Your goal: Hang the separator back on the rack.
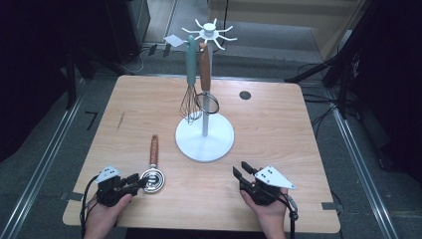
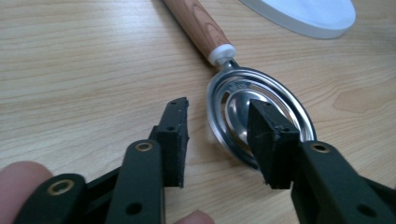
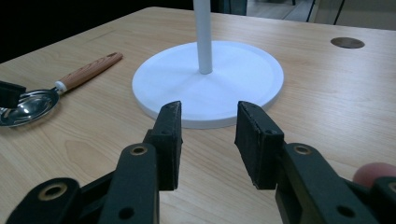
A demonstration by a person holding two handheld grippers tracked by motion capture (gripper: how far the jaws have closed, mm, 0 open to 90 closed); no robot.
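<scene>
— Two utensils, a whisk and a strainer, hang on the white rack. Where is the third?

— That wood-handled ladle lies flat on the tabletop, left of the rack's base. Left tongs straddle its bowl rim, open, not pinching. Right tongs open, empty.

— Next?

— Probably closing on the rim, then lifting toward a hook.

Metal egg separator with wooden handle, lying flat on table, lower left of high view, handle pointing up-frame, round head nearest bottom edge.
</scene>
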